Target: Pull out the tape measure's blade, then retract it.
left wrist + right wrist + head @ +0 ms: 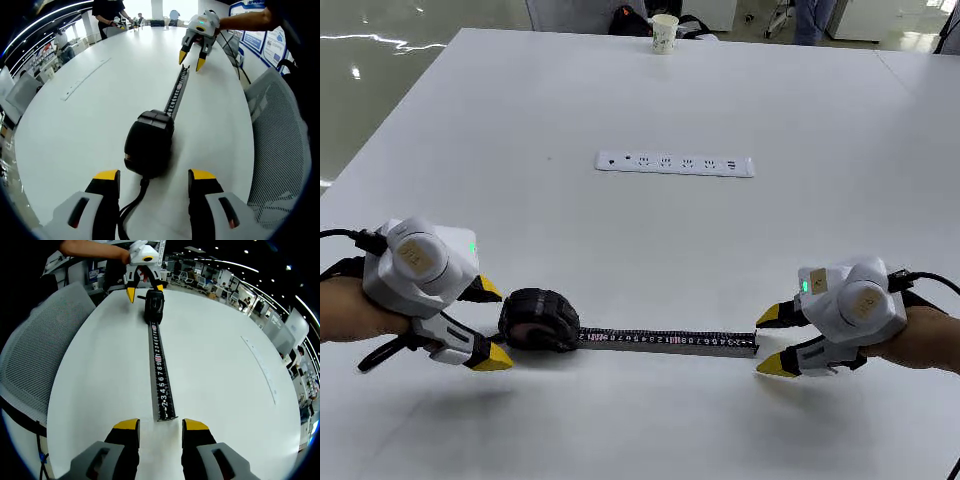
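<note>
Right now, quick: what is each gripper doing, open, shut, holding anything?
Left gripper: open, one jaw on either side of the tape measure case, not clamped on it.
Right gripper: open, the blade tip lies just ahead, not held.

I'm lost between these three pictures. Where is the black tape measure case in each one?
Head view: case lower left, beside the left tool.
Left gripper view: case centre, just ahead of the jaws.
Right gripper view: case top centre, far off.
Shared landmark: the pulled-out blade leading from it.

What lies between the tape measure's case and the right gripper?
The pulled-out blade lies flat on the table, from the case to just short of the right gripper, as the right gripper view shows.
</note>
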